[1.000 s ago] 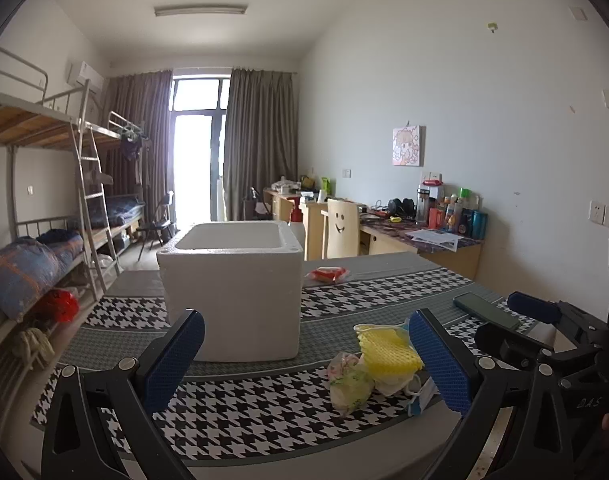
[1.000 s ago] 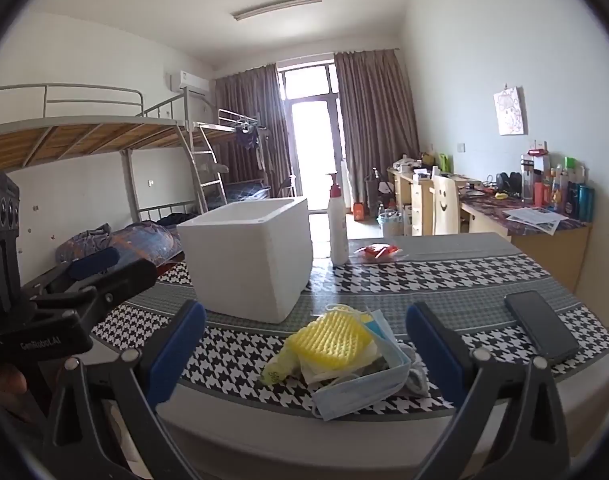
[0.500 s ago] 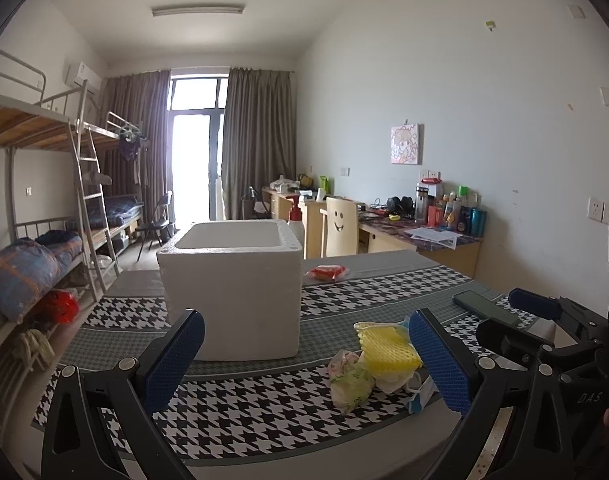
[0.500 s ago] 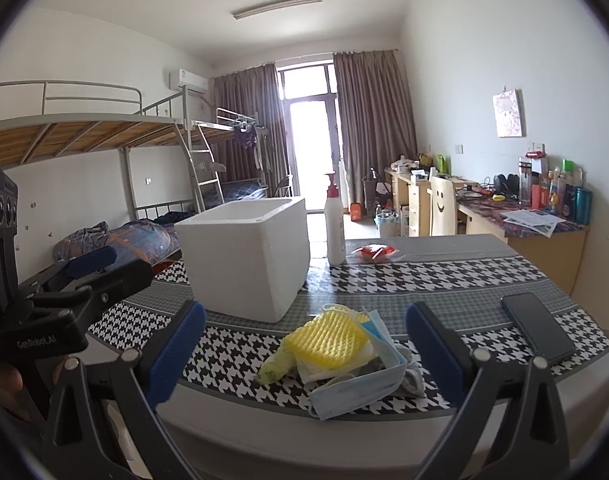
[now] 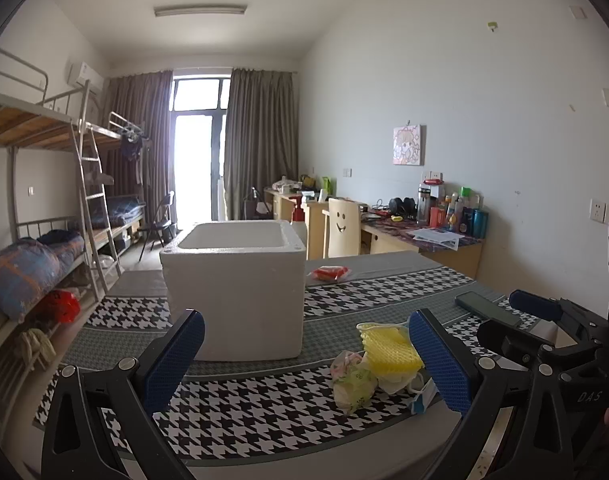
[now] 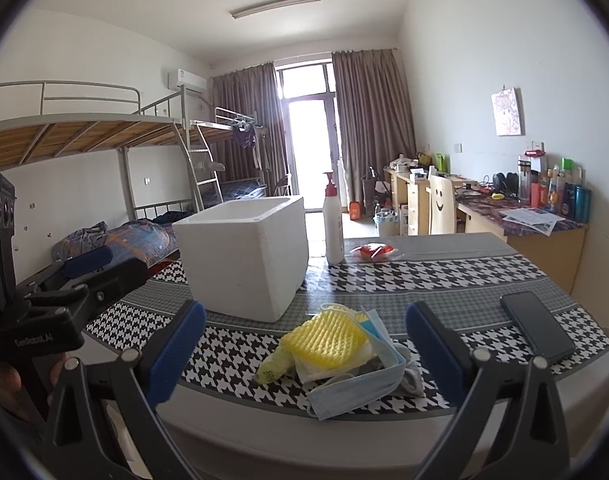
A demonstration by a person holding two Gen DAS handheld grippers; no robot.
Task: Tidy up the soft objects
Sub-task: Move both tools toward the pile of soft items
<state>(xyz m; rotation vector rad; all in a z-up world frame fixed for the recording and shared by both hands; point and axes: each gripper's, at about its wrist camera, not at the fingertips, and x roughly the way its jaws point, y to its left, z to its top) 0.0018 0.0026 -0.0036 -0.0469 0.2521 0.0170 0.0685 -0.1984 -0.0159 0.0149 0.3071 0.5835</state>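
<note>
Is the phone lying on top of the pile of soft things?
No, the phone lies apart on the tablecloth, right of the pile.

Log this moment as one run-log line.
left gripper open, empty | right gripper open, empty | soft pile on table edge | foam box behind pile | nothing grasped

A black phone (image 6: 536,326) lies flat on the houndstooth tablecloth (image 6: 444,272), right of the tongs. Farther ahead stand a white pump bottle (image 6: 332,224) and a red packet (image 6: 372,251), perhaps snacks, nearly touching.
</note>
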